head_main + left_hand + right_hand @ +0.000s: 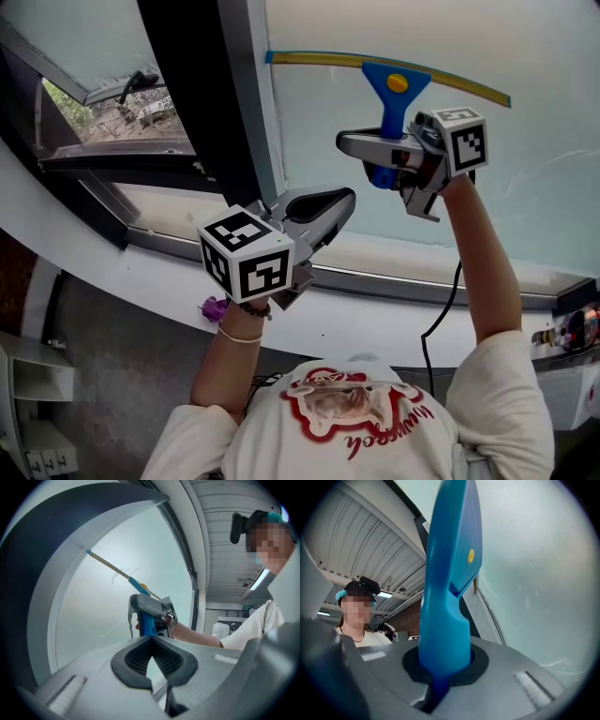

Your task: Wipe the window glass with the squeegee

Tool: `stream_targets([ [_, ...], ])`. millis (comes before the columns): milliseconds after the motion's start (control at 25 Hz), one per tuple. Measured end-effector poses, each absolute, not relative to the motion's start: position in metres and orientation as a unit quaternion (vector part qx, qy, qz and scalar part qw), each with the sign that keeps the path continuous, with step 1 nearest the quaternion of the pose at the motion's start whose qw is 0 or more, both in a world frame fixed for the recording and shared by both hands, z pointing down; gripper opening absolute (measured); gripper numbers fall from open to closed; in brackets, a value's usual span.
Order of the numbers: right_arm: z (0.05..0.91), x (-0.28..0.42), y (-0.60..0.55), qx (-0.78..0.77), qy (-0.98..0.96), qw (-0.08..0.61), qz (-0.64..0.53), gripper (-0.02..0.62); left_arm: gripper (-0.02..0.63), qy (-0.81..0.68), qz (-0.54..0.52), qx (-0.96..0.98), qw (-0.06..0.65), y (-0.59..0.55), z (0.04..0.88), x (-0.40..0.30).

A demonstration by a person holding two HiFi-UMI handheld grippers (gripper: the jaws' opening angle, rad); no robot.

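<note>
Clamped with the right tool (443, 670): jaws closed tight round the blue handle of the squeegee (395, 89), raised high in front of the window glass (534, 178). Above the handle, long yellow-edged blade (309, 59) laid across the pane near its top, slightly slanted and seemingly pressed to the glass, left end just beside the grey window frame (246, 103). Lower and to the left, left tool (323, 208) shut on nothing, clear of the glass and above the sill (394, 281).

Judged as the start of a wiping stroke, with the pane below yet to be covered. Next move: draw the blade straight down with even pressure, rubber edge flat on the glass along its whole length, then shift sideways for an overlapping pass.
</note>
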State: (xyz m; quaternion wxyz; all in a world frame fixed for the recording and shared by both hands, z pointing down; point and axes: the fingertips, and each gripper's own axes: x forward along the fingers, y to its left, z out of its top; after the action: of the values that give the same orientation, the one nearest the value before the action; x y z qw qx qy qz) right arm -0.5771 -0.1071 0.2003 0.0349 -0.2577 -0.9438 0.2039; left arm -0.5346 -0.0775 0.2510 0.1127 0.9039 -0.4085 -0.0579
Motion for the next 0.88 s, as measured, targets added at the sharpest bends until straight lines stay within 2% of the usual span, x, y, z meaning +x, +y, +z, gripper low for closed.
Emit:
stream_targets([
  [880, 0.257, -0.576, -0.101, -0.254, -0.940, 0.053, 0.221, 0.023, 0.001, -0.422, -0.059, 0.896, 0.120, -0.077, 0.266, -0.537],
])
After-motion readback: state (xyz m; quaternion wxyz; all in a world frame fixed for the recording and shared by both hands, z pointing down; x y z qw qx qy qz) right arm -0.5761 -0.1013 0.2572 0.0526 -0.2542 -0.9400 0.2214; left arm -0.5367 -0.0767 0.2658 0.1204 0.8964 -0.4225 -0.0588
